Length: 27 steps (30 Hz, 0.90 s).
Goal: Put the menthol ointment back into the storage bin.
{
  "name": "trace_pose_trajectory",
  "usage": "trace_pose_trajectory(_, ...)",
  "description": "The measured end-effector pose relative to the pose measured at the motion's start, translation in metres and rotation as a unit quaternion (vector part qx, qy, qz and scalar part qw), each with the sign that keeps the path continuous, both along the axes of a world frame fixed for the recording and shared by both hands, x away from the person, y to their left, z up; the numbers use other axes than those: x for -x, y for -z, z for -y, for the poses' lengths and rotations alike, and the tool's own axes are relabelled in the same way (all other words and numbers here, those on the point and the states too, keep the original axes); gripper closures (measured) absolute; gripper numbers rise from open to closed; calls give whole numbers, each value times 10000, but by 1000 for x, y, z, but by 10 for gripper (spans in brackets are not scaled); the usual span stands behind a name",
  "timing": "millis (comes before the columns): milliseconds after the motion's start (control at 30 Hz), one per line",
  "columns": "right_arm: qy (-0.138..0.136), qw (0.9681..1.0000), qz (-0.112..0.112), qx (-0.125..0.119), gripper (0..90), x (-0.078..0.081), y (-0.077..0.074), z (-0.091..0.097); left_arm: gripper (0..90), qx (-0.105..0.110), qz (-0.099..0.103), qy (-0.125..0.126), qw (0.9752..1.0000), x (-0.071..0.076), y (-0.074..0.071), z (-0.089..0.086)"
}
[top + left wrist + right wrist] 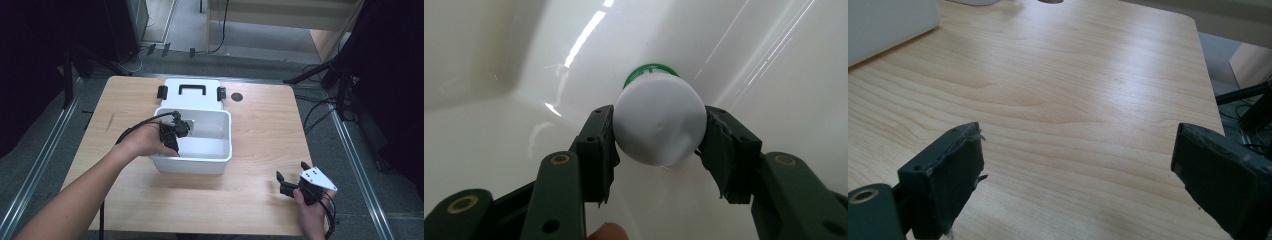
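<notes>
Left gripper [659,145] inside white bin [220,162], mid-frame, jaws pinching white-capped bottle [659,125]. Right gripper [295,181] lower right, jaws spread, idle. Next prob: lift or release w/ care.

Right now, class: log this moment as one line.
left tool: shut on white-capped bottle inside white bin | right tool: open over table

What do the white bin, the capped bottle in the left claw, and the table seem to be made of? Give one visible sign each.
White bin: probably glossy plastic; its inner walls show bright light streaks.
Bottle, held in the left claw: likely smooth matte plastic cap, green below.
Table: pale wood or wood-look laminate; grain lines run across it.
</notes>
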State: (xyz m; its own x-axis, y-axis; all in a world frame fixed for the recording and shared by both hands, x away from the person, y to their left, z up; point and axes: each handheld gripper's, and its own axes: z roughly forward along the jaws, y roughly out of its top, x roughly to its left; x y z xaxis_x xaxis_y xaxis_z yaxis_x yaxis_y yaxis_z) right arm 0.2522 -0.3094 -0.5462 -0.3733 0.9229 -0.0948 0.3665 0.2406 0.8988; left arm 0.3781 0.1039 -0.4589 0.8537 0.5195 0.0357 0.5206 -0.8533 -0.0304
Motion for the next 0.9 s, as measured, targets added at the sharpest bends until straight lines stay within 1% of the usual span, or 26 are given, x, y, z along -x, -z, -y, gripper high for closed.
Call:
trace_pose_trajectory(33, 0, 10000, -1, 0, 69, 0, 0, 0, 500, 59, 19, -47, 10000, 1, -1, 0)
trace_pose_trajectory(133, -1, 10000, -5, 8, 69, 0, 0, 0, 497, 141, 32, -89, 9999, 1, -7, -2)
trace_pose_trajectory(200, 1, 10000, -3, 13, 69, 0, 0, 0, 500, 218, 56, -90, 9997, 1, -14, -4)
trace_pose_trajectory(233, 1, 10000, -3, 15, 69, 0, 0, 0, 501, 243, 100, -98, 9996, 2, -17, -5)
trace_pose_trajectory(300, 8, 10000, -13, 11, 69, 0, 0, 0, 501, 255, 168, -74, 9995, 3, -25, -6)
trace_pose_trajectory(467, 6, 10000, -19, 31, 69, 0, 0, 0, 505, 434, 300, -80, 9986, 8, -47, -9)
trace_pose_trajectory(567, 9, 10000, -20, 31, 69, 0, 0, -1, 507, 474, 371, -87, 9982, 11, -57, -11)
trace_pose_trajectory(667, 10, 10000, -22, 34, 69, 0, 0, -1, 510, 503, 410, -105, 9978, 13, -64, -15)
trace_pose_trajectory(733, 12, 10000, -26, 31, 69, 0, 0, -1, 510, 485, 448, -131, 9977, 14, -70, -20)
trace_pose_trajectory(767, 11, 10000, -29, 31, 69, 0, 0, -1, 510, 519, 489, -163, 9973, 15, -72, -22)
trace_pose_trajectory(867, 12, 10000, -33, 39, 69, 0, 0, -1, 510, 554, 528, -211, 9968, 17, -81, -31)
trace_pose_trajectory(900, 13, 10000, -37, 38, 69, 0, 0, -1, 511, 609, 552, -259, 9963, 18, -83, -34)
